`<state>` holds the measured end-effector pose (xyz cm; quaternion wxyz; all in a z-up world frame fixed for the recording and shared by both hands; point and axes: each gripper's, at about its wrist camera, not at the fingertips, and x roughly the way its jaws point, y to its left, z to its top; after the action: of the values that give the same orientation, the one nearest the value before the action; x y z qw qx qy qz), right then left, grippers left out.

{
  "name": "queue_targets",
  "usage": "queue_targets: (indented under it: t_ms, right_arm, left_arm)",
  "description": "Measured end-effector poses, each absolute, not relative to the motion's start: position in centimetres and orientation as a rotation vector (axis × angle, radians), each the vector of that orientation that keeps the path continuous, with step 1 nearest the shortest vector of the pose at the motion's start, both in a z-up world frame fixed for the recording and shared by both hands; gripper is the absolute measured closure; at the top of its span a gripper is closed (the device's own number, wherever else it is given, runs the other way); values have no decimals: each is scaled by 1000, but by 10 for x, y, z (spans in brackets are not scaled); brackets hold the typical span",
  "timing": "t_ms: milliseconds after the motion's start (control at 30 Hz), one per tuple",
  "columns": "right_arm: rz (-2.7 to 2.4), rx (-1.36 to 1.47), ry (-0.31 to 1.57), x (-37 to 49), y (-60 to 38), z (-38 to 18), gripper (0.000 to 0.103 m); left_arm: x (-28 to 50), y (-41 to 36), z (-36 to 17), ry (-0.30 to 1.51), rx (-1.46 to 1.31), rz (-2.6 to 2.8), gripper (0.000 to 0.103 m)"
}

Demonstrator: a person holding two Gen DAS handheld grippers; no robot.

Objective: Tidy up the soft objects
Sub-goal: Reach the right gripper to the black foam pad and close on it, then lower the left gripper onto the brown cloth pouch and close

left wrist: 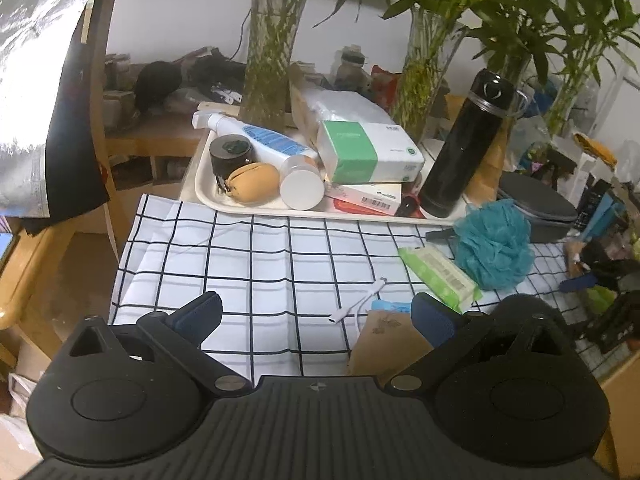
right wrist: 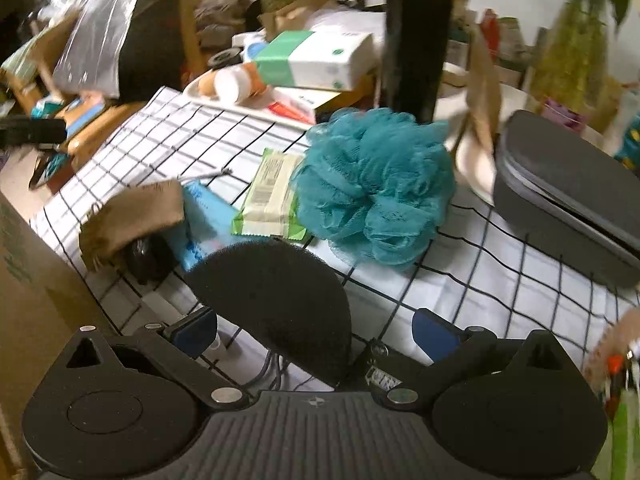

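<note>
A teal mesh bath pouf (left wrist: 494, 244) (right wrist: 376, 184) lies on the checked cloth (left wrist: 248, 256). Beside it are a green wipes pack (left wrist: 438, 276) (right wrist: 272, 196), a blue pack (right wrist: 208, 220) and a brown burlap pouch (right wrist: 132, 220) (left wrist: 384, 340). A black foam sponge (right wrist: 276, 300) sits just ahead of my right gripper (right wrist: 314, 334), partly between its spread fingers; the gripper is open. My left gripper (left wrist: 316, 316) is open over the cloth, holding nothing. A tan soft pouch (left wrist: 254, 182) lies in the white tray (left wrist: 208, 200), with a green-and-white tissue pack (left wrist: 368, 152) (right wrist: 316, 60) to its right.
The tray also holds a black thermos (left wrist: 464, 148), a white bottle (left wrist: 276, 148) and a black jar (left wrist: 230, 154). A grey zip case (right wrist: 568, 200) lies right of the pouf. A white cable (left wrist: 360, 300) trails on the cloth. Glass vases with plants (left wrist: 272, 40) stand behind the tray.
</note>
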<state>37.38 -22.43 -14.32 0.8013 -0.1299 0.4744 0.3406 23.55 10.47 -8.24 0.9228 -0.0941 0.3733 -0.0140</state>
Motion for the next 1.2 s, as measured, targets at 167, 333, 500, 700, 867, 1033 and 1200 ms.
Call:
queue_targets:
  t_ms: [167,333,500,700,867,1033,1200]
  right_arm:
    - [786,-356,1016,381,-209,-154,0]
    - [843,-426,1023,384,-193,-164,0]
    - [861,-475,1040,388,-180,-175,11]
    - [873,-512,1029,383,-178,-170,22]
    - [850,-462,986,381,-192,-149,23]
    - [806,-411,940,379,-206,-128,23]
    - [770,-380,904,374,-212,-109,23]
  left_arm:
    - [237,104,-85,780,-196,-29,0]
    - [239,103,-89,795,-175,-35,0]
    - [242,110,-92,812,-210,-28,0]
    - [245,117,-95,831,-280,-40,0]
    - [246,115,-96,836,-292,-87,0]
    - [249,117,-99,835,-346,-167,0]
    - [258,122,-111,891,-447,-188,0]
